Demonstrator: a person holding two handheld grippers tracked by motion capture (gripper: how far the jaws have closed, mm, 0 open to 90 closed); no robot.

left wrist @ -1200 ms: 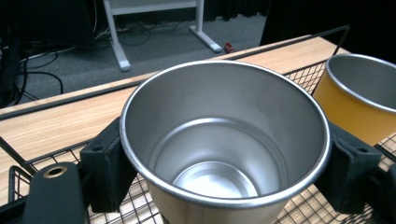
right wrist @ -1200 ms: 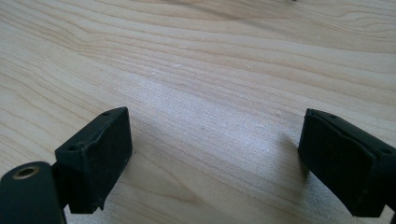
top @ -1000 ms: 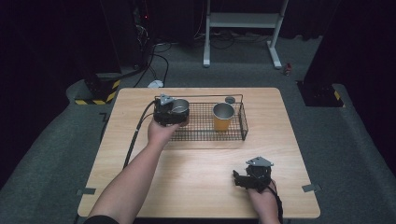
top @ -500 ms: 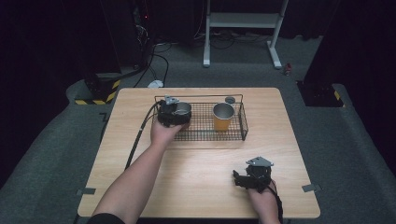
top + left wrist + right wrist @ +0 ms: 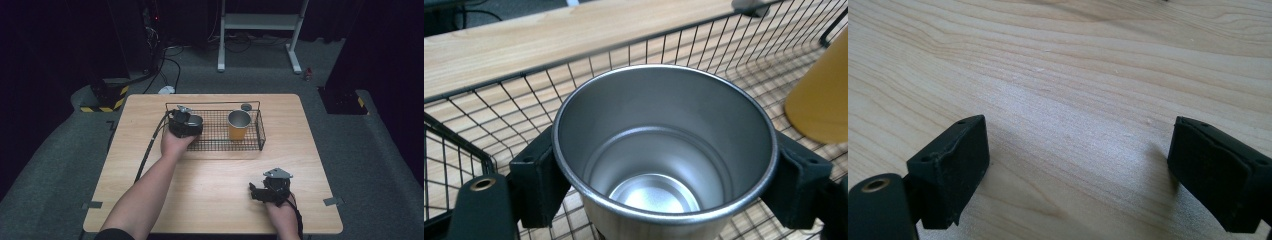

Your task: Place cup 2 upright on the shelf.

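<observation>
Steel cup (image 5: 664,160): plain metal, upright and empty, standing inside the left end of the wire basket (image 5: 252,145). In the left gripper view its rim sits between the two black jaws, one pressed against each side of the wall.

Left gripper (image 5: 192,122): clamped on the steel cup, held by the person's left hand (image 5: 172,145) at the basket's near left corner, with a cable trailing toward the table's left edge.

Orange cup (image 5: 239,125): upright inside the same basket, right of centre, apart from the steel cup. Its side shows at the right edge of the left gripper view.

Wire basket: black mesh, rectangular, on the far half of the wooden table (image 5: 210,195).

Right gripper (image 5: 257,192): resting low over the near right part of the table in the right hand (image 5: 282,212). Its jaws stand wide apart with only bare wood between them, gripping nothing.

Small round grey object (image 5: 246,106): on the table just beyond the basket's far rail.
</observation>
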